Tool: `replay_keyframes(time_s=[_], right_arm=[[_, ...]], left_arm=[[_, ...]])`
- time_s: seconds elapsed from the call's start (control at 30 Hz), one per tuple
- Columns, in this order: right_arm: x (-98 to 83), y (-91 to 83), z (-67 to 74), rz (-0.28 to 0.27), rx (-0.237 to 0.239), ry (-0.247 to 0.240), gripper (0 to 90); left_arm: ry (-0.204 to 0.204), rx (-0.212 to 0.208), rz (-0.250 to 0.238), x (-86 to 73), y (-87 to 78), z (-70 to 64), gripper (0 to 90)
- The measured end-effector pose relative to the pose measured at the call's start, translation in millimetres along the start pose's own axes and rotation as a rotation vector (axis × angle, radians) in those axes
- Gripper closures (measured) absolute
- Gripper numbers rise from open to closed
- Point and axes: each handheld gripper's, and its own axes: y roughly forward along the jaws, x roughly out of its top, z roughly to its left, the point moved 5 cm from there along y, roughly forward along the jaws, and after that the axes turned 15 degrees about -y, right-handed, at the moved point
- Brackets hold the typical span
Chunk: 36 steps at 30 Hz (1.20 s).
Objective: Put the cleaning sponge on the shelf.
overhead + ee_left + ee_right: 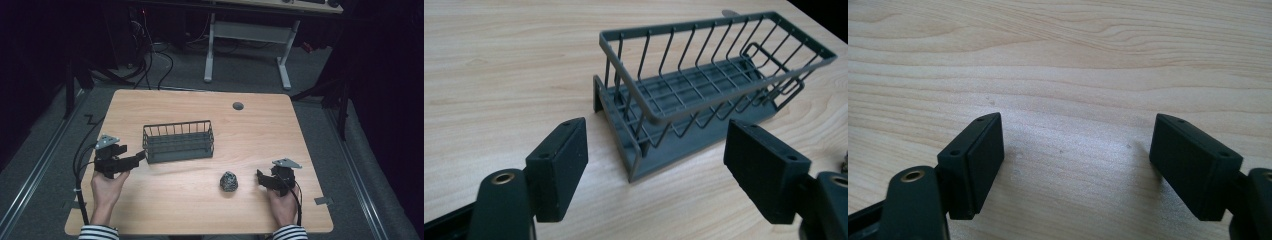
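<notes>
A grey wire basket [178, 140] stands empty on the wooden table [200, 210], left of centre. My left gripper [139, 158] hovers just off its left end, jaws wide apart and pointing at the basket [704, 85], nothing between the pads [561, 167]. A small dark speckled lump [229, 181] lies on the table toward the front right. Right of it my right gripper [260, 179] rests low over the wood, open, its pads [980, 162] framing bare table [1073, 100].
A small grey disc [238, 106] is set in the table near the back edge. Behind the table stands a white desk frame [247, 42] with cables on the floor. Each gripper's cable trails off the front edge.
</notes>
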Motion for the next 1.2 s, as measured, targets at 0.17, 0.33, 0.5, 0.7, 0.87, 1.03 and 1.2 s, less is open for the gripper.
replay_keyframes(time_s=[0.17,0.33,0.5,0.7,0.87,1.03,1.2], right_arm=[[0.0,-0.1,0.4,0.0,0.002,-0.001,21.8],[0.1,-0.2,0.8,0.001,0.005,0.0,21.8],[0.1,-0.2,1.1,0.0,0.007,-0.002,21.8],[0.1,-0.3,1.2,0.001,0.007,-0.003,21.8],[0.2,-0.3,1.2,0.001,0.008,-0.006,21.8],[0.1,-0.4,1.5,0.002,0.009,-0.003,21.8],[0.1,-0.3,1.4,0.001,0.008,-0.004,21.8]], left_arm=[[-0.013,0.032,0.023,11.9,12.9,0.1,33.4],[-0.024,0.062,0.046,22.4,32.1,0.2,39.8],[-0.04,0.066,0.068,22.1,44.2,3.5,46.8],[-0.039,0.063,0.072,20.5,52.0,2.7,55.4],[-0.028,0.053,0.083,18.6,56.5,1.0,61.3],[-0.032,0.05,0.09,17.9,57.8,0.1,64.8],[-0.013,0.05,0.095,14.3,61.1,-6.4,65.6]])
